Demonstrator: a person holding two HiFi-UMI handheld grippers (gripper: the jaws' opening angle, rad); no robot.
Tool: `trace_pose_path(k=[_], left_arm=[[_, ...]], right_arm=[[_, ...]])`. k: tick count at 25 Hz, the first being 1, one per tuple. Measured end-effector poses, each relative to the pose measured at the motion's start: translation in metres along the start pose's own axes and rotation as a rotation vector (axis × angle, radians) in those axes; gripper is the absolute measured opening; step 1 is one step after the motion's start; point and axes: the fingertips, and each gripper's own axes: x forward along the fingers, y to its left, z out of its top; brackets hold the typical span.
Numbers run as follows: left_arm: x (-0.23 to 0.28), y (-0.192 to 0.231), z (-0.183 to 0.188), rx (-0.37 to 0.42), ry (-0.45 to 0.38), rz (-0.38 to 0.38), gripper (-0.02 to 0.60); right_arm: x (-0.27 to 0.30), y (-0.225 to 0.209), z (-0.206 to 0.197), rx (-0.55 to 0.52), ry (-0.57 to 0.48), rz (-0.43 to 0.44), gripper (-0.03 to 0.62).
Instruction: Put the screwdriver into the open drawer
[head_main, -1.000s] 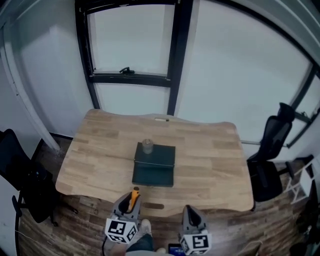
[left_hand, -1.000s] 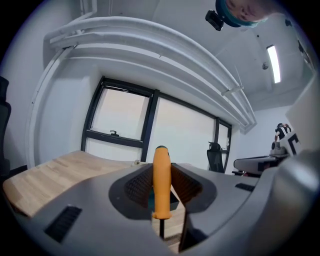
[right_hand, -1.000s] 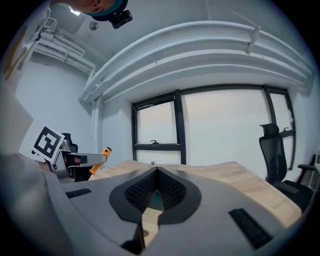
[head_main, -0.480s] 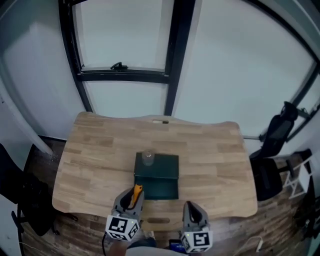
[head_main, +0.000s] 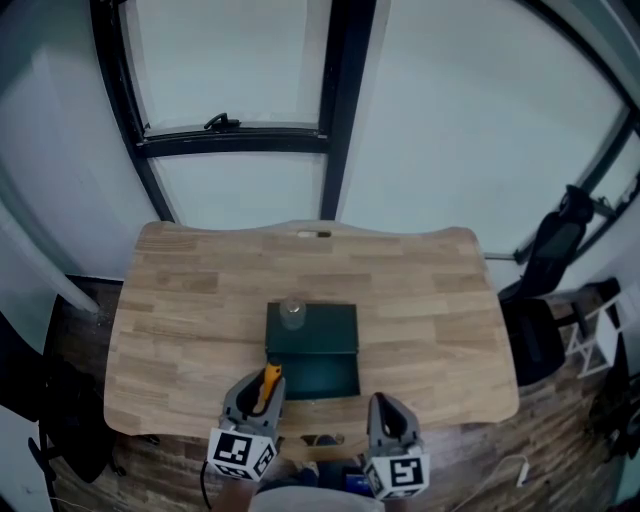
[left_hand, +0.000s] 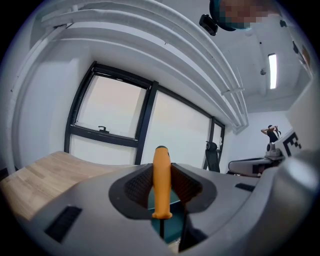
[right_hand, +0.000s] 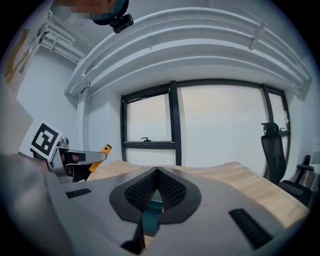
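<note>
My left gripper is shut on a screwdriver with an orange handle, held upright between the jaws; it hovers at the table's near edge, just left of the dark green drawer unit. The unit's open drawer juts toward me. In the right gripper view the screwdriver's orange handle shows at the left. My right gripper hangs to the drawer's right with its jaws together and nothing between them.
A small clear jar stands on top of the drawer unit. The wooden table backs onto a window wall. A black office chair stands at the right, and another dark chair at the left.
The view has shifted forward: the table and drawer unit now sit lower and nearer. Both grippers keep their places in the frame, the left still holding the screwdriver.
</note>
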Motion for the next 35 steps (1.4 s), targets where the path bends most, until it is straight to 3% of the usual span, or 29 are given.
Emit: trace_pose_path(k=[7,20,25,35], left_arm=[[0.002,0.007,0.007,-0.002,-0.027,0.011,0.114],[0.021,0.004,-0.004,0.003,0.01,0.002,0.114],[0.034,0.002,-0.016,0.047,0.063,-0.017,0.114],[0.053,0.005,-0.054,0.052,0.191,-0.044,0.114]], right_arm=[[0.007,0.001,0.004,-0.057,-0.031,0.014,-0.003],[0.011,-0.006,0.007,0.007,-0.017,0.025,-0.003],[0.023,-0.013,0.001,0.022,0.007,0.027,-0.003],[0.045,-0.021,-0.026,0.046,0.069,0.039,-0.003]])
